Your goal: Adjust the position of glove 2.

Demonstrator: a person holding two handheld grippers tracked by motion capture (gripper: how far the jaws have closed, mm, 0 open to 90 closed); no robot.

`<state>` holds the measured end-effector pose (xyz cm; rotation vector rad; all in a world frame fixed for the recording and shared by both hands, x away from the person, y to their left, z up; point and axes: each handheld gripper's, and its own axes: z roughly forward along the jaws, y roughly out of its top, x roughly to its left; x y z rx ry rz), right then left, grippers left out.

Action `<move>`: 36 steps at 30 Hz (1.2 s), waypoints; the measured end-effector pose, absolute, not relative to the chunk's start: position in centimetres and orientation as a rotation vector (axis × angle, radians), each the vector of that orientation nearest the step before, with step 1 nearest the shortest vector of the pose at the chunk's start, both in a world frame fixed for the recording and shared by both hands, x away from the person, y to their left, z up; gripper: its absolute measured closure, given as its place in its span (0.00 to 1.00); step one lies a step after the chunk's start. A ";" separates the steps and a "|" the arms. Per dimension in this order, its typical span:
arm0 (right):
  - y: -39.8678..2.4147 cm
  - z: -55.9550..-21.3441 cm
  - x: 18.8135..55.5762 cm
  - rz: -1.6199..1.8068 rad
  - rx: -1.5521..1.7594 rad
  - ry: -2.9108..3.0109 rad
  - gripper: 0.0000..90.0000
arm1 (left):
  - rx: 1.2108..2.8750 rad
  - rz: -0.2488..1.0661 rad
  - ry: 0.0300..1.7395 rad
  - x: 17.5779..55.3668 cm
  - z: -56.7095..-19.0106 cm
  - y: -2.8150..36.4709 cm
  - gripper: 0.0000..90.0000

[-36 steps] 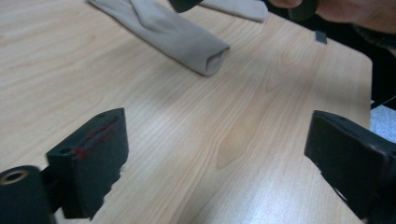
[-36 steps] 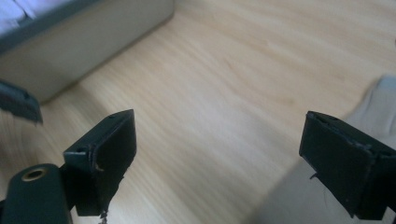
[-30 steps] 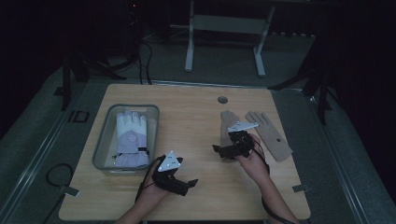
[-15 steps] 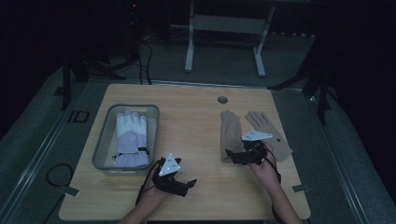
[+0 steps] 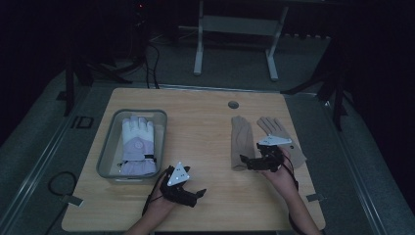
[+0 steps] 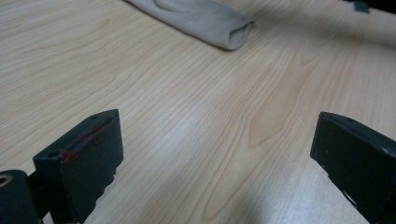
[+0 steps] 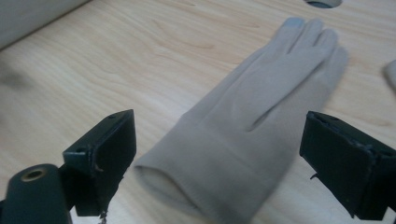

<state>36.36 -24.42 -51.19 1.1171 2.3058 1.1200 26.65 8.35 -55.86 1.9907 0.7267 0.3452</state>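
Right tongs point(image 5: 247, 162): jaws wide apart, holding nothing, low over the desk point(image 5: 210, 127) at the cuff end of the left beige glove point(image 7: 261, 121).
Left beige glove: flat on the desk right of centre, fingers pointing away from the person, cuff between the open jaws in the right gripper view; contact cannot be told.
Second beige glove point(image 5: 274, 129): just beside the first, partly under the right hand.
Left tongs point(image 5: 193, 196): jaws spread wide, empty, near the front edge over bare wood.
Grey bin point(image 5: 110, 161): on the left, holding a white and lilac glove point(image 5: 137, 144).
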 end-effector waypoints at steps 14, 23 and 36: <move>-23.3 -50.4 41.4 1.057 1.176 2.222 0.41 | 1.959 0.359 0.718 26.5 -55.7 8.7 0.03; -22.1 -52.6 44.0 0.965 1.252 2.202 0.41 | 1.942 0.354 0.728 26.5 -55.6 9.0 0.03; -21.3 -55.4 44.0 0.914 1.302 2.203 0.72 | 1.937 0.344 0.735 26.5 -55.8 9.1 0.03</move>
